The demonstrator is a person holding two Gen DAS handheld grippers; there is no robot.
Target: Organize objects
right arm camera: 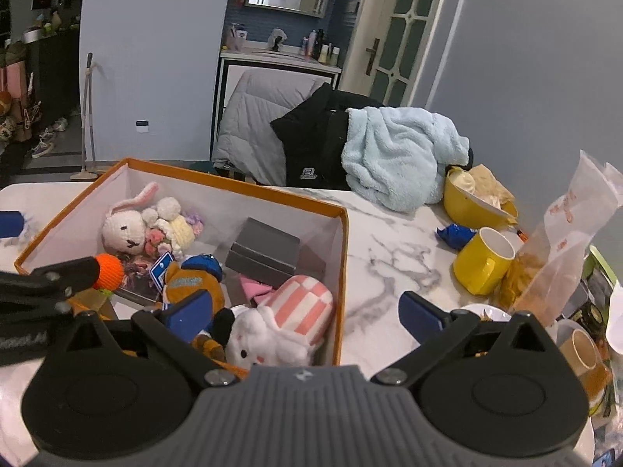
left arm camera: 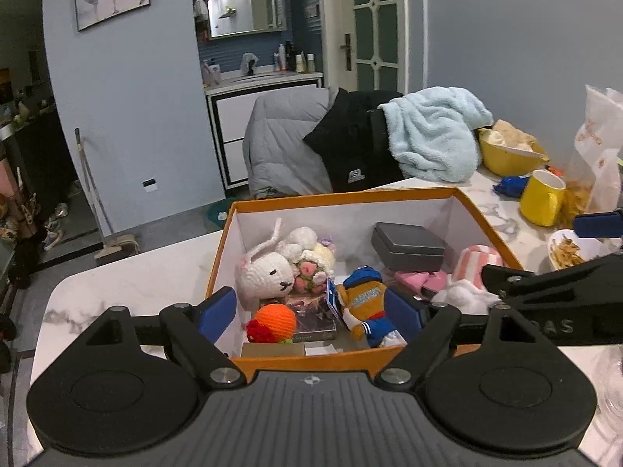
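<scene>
Above orange-rimmed white cardboard box (left arm camera: 420, 197) of plush toys: left gripper (left arm camera: 311, 311), right gripper (right arm camera: 307, 311), both apart, empty; next pick likely.

- White marble-patterned desk (right arm camera: 389, 257) with grey veins
- Orange box (right arm camera: 342, 257) with white inside stands on it
- Right of the box: yellow mug (right arm camera: 483, 266), yellow bowl (right arm camera: 467, 210), blue wrapper (right arm camera: 453, 235), clear snack bag (right arm camera: 557, 257)
- Light blue fleece (right arm camera: 401, 159) rests on its far edge
</scene>
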